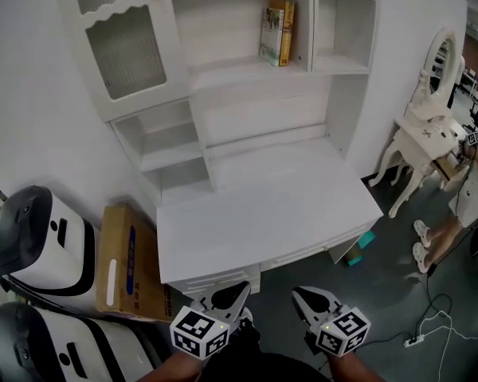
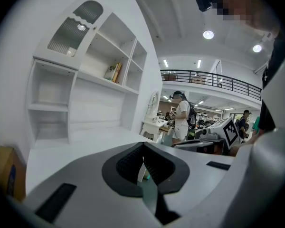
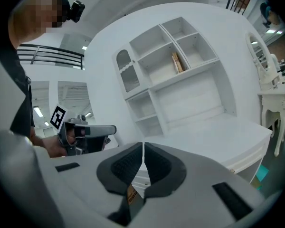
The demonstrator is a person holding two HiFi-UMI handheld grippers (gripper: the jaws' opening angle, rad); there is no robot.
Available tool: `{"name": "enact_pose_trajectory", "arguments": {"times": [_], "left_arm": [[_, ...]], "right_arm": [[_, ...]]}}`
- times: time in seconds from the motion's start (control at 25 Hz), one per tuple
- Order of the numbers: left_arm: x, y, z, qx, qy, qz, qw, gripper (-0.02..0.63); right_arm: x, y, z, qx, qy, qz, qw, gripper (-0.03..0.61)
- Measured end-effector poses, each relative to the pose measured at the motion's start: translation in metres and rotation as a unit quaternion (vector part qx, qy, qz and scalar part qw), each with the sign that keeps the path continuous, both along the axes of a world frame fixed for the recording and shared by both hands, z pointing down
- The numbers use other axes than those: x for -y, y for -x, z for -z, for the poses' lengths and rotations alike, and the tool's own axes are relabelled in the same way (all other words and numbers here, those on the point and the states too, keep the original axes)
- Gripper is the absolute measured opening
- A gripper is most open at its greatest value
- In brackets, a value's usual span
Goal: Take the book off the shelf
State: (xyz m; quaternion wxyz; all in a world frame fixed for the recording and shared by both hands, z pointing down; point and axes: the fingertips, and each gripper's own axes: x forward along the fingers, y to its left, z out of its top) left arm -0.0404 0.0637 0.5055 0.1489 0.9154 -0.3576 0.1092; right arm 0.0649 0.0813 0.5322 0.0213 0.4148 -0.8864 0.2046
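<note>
While two books (image 1: 277, 33) stand on the shelf (image 1: 231, 74), left gripper (image 1: 231, 295) and right gripper (image 1: 309, 297) hang clenched, empty, before the desk (image 1: 263, 213).

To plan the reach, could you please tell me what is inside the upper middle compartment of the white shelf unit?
Books stand upright against the right wall of the compartment, one pale green, one yellow; the rest is bare. Anything behind them is covered.
</note>
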Motion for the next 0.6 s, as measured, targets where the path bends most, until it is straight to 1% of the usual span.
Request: {"name": "enact_pose_trajectory", "arguments": {"times": [0.2, 0.36, 0.6], "left_arm": [[0.061, 0.008, 0.004, -0.008, -0.004, -0.006, 0.9999, 0.011], [0.101, 0.018, 0.010, -0.006, -0.009, -0.013, 0.9999, 0.011], [0.159, 0.039, 0.021, -0.004, -0.021, -0.012, 0.9997, 0.011]], "right_arm": [[0.061, 0.014, 0.009, -0.010, -0.008, 0.002, 1.000, 0.031], [0.105, 0.026, 0.016, -0.014, -0.012, 0.000, 1.000, 0.031], [0.169, 0.042, 0.033, -0.023, -0.038, -0.006, 0.999, 0.031]]}}
